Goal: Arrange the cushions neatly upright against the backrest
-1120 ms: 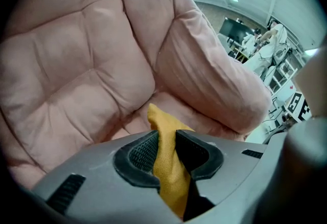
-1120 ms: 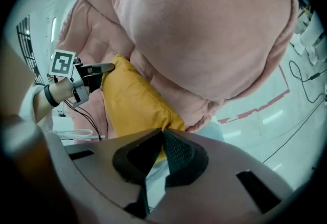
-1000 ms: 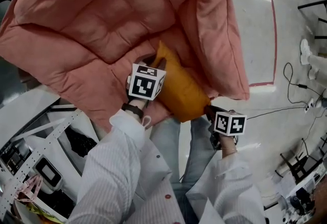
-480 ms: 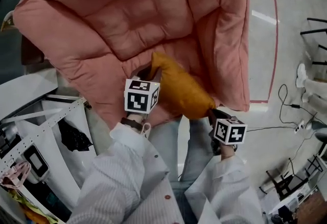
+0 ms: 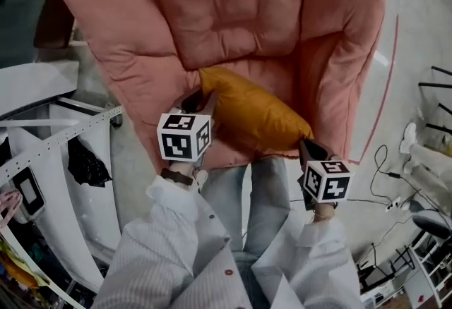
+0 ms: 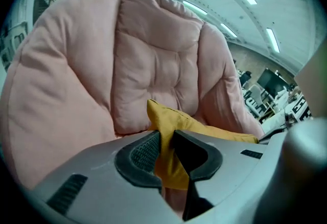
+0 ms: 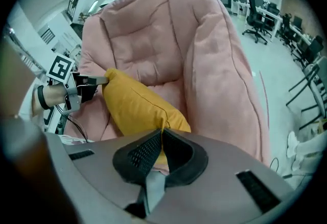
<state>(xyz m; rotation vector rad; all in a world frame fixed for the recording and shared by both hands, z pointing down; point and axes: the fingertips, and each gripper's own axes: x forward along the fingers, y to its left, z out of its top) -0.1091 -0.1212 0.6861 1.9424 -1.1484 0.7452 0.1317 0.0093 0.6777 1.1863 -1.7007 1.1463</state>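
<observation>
Holding: I have the left gripper (image 6: 166, 141) clamped on one corner of the yellow cushion (image 5: 251, 113). Its jaws have just been closing, with a fold of the fabric pinched between the pads.
Right gripper (image 7: 159, 142): the jaws are nearly together, nipping the thin seam edge at the opposite corner.
Cushion position: it is strung between the two grippers over the front of the pink armchair (image 5: 120, 53) seat, lying slanted, well short of the armchair's backrest (image 6: 153, 59). I cannot tell whether it touches the seat.
Handling: I judge it light, soft and loosely stuffed, so it will sag and fold rather than stand by itself. It is not fragile. The cover looks smooth, so a thin corner pinch may slip.
Where to hold: I favour a deeper bite into the stuffed edges on opposite sides.
Head view only: it shows both grips at once, the cushion's full length, and my white sleeves (image 5: 162, 244).
Right gripper view only: it shows the other gripper from outside at the far corner, and office chairs (image 7: 255, 16) beyond the armchair.
Left gripper view only: it shows the backrest face-on, rising behind the cushion.
</observation>
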